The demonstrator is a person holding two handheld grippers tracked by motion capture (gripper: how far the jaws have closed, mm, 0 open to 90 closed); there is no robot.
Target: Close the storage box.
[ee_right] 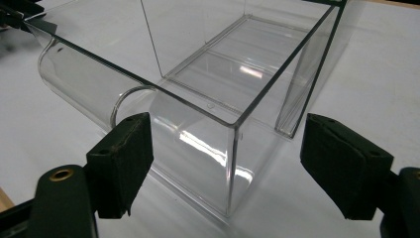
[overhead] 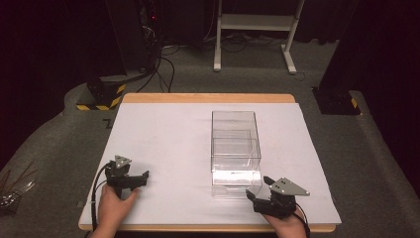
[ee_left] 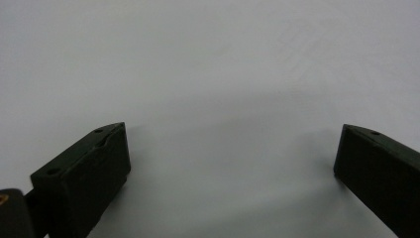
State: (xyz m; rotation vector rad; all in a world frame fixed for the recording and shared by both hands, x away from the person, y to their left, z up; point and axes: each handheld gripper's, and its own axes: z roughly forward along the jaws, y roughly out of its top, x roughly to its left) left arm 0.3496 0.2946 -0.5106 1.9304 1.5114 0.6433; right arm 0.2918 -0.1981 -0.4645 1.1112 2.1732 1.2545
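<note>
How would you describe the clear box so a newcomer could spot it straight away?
Start at the white table with the wooden edge. Right of its middle stands the clear plastic box, open at the top, long axis running away from the person. It is see-through with a rounded near end, just ahead of the right gripper, whose jaws stand open.

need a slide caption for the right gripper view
Open right tongs facing the near corner of a clear plastic box on a white table, not touching it.
</note>
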